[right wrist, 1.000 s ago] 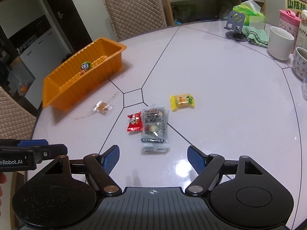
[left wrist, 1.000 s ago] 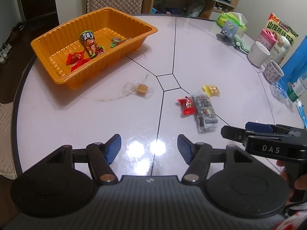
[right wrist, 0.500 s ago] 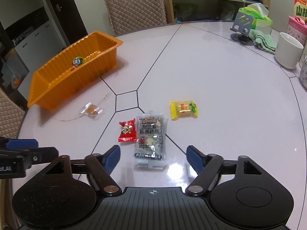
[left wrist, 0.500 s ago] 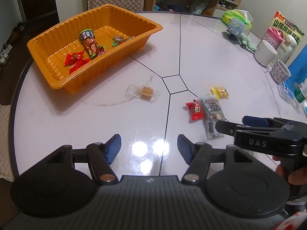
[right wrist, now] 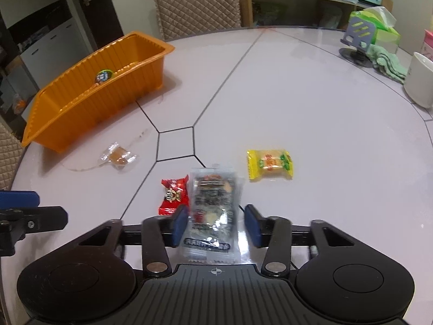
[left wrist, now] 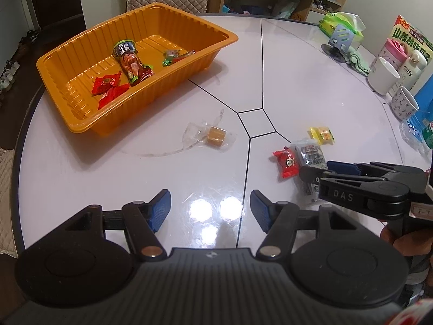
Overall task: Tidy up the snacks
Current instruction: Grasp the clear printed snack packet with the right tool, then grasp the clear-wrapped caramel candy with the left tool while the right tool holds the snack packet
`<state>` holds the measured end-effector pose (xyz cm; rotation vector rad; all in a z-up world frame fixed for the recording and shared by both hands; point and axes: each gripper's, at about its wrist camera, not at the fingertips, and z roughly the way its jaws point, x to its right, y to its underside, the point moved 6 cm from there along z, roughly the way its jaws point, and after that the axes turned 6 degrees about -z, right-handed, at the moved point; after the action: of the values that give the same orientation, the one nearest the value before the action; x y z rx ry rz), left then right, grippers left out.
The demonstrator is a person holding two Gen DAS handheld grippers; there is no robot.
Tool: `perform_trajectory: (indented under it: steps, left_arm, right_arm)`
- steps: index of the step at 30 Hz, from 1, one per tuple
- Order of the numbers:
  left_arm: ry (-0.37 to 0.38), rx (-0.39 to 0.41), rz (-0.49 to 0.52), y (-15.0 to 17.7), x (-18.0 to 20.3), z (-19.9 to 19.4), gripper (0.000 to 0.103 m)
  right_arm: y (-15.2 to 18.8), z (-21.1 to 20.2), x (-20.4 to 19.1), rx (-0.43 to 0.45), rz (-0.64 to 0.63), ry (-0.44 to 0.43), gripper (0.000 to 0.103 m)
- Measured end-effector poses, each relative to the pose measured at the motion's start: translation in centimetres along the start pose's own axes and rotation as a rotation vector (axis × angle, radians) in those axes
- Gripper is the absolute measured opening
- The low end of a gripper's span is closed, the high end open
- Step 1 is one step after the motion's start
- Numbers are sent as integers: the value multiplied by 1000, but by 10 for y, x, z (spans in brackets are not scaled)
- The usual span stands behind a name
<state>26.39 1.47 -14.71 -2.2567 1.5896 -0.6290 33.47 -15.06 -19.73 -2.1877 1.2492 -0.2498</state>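
four wrapped snacks are still lying loose on the white surface (left wrist: 297, 81) while the orange tray (left wrist: 81, 124), already holding a few packets, is waiting off to the left, so the job is looking roughly half done. the right gripper (right wrist: 216, 223) is straddling the near end of the grey packet (right wrist: 213, 205), its jaws closing, left pad at the wrapper's edge and right pad not quite touching, presumably because the packet is the largest item and is lying lengthwise toward it. the red candy (right wrist: 173, 197) is sitting just beside it, the yellow candy (right wrist: 269, 162) near, the clear-wrapped sweet (left wrist: 213, 135) closer to the tray. the left gripper (left wrist: 210, 210) is hovering half open and empty over bare surface.
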Motion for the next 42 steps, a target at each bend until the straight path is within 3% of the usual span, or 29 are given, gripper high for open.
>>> perform_trajectory:
  steps: [16, 25, 37, 42]
  left_arm:
    - [5, 5, -1, -6, 1, 14, 61]
    - [5, 45, 31, -15, 2, 26, 59]
    - [32, 110, 49, -45, 4, 54, 54]
    - [32, 91, 40, -52, 2, 73, 47]
  right_arm:
    - [0, 5, 8, -20, -24, 43, 44]
    - [-5, 2, 2, 23, -119, 46, 38]
    - [-24, -5, 11, 55, -69, 29, 38]
    - [-26, -3, 15, 51, -46, 32, 38]
